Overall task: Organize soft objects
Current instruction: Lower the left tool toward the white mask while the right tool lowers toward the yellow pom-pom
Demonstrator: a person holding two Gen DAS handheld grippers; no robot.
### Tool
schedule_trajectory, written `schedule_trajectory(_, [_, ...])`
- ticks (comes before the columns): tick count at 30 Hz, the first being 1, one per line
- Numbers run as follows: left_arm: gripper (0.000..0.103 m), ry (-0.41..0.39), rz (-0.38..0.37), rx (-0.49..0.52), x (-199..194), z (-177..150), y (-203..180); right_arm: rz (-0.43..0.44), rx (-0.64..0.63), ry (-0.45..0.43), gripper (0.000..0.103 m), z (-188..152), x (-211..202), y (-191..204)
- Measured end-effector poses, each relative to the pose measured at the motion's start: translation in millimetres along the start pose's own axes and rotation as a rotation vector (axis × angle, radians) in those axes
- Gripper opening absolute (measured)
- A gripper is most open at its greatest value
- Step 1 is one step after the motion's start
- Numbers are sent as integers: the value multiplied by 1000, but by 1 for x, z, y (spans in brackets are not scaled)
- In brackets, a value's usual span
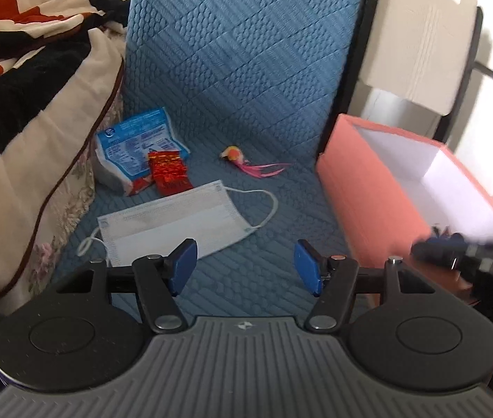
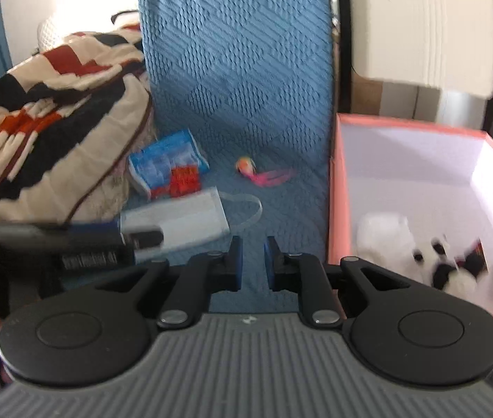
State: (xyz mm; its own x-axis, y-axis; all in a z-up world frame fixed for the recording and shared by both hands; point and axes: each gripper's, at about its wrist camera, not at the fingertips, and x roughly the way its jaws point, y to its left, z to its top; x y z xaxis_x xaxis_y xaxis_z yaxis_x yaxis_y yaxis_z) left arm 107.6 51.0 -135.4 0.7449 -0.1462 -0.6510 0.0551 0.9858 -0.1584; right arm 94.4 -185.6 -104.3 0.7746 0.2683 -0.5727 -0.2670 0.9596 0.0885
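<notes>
Left gripper (image 1: 245,266): blue pads spread wide, nothing between them; it hangs over the blue quilted cover (image 1: 246,104), its left pad overlapping the near edge of the face mask (image 1: 176,224) in view, contact not determinable.
Right gripper (image 2: 252,261): pads drawn close, only a narrow gap, nothing pinched; blurred; it sits over the cover just left of the pink box (image 2: 339,209).

Face mask lies flat on the cover, ear loops out to either side; just beyond it a red foil packet (image 1: 169,172) rests against a blue-and-white tissue pack (image 1: 135,142); to the right of these, well apart, a small toy with pink streamers (image 1: 236,155).
Pink box is open, white inside; a white plush with black patches (image 2: 431,261) lies at its near end.
Far left: a cream, black and red blanket (image 1: 20,69) heaped beside the cover.
</notes>
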Motion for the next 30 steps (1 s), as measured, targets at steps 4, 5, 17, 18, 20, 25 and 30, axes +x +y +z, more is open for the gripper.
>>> schedule_trajectory(4, [76,22,2,-21,22,7,13,46,23,-21,18,20,28,-3])
schedule_trajectory(5, [82,23,5,-23,26,8,16,55,41,-18,18,23,37,-7])
schedule_trajectory(17, [88,119,19,-74,81,33,37,137,80,25,18,57,119,-21])
schedule_trajectory(18, [88,136,16,-84,88,35,39,138,80,36,18,60,126,-21])
schedule_trajectory(20, [88,159,13,-90,98,38,42,160,77,48,18,65,139,-21])
schedule_trajectory(25, [88,186,13,-91,119,52,48,163,70,100,35,72,175,-23])
schedule_trajectory(30, [88,239,-9,-138,145,68,59,181,86,135,35,79,200,-31])
